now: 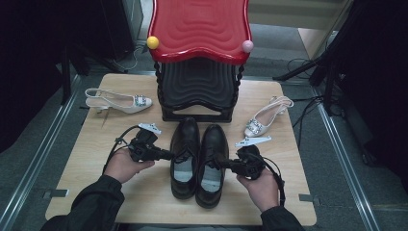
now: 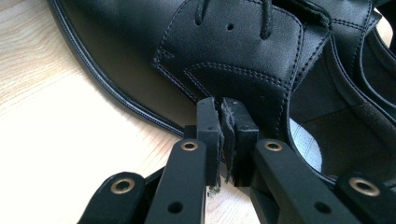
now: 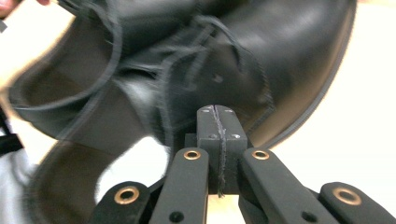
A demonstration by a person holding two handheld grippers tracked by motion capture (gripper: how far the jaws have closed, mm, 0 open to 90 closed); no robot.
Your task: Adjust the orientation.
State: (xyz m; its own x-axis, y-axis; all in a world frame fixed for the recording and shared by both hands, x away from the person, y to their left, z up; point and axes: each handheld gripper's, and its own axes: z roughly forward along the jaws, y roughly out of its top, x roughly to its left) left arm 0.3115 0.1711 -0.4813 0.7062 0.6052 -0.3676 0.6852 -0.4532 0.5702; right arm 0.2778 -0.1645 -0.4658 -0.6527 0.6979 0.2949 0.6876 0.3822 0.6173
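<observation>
Standing side by side on the worktop point(image 1: 96, 192), two black shoes are flanked by the hand-held grippers. The left shoe point(image 1: 185, 156) is met at its outer side by the left hand-held gripper point(image 1: 168, 155), its jaws nearly closed, nothing gripped. The right shoe point(image 1: 211, 163) lies just ahead of the right hand-held gripper point(image 1: 222, 162), jaws fully closed and empty. Beyond stands a red stool point(image 1: 199, 29).

Light wooden table point(image 1: 86, 192), pair of black lace-up shoes point(image 1: 198, 159) side by side at near centre, white heeled shoe point(image 1: 118, 101) far left, another point(image 1: 267, 118) far right — black-and-red tiered stand point(image 1: 199, 57), perhaps a stool, at far edge.
</observation>
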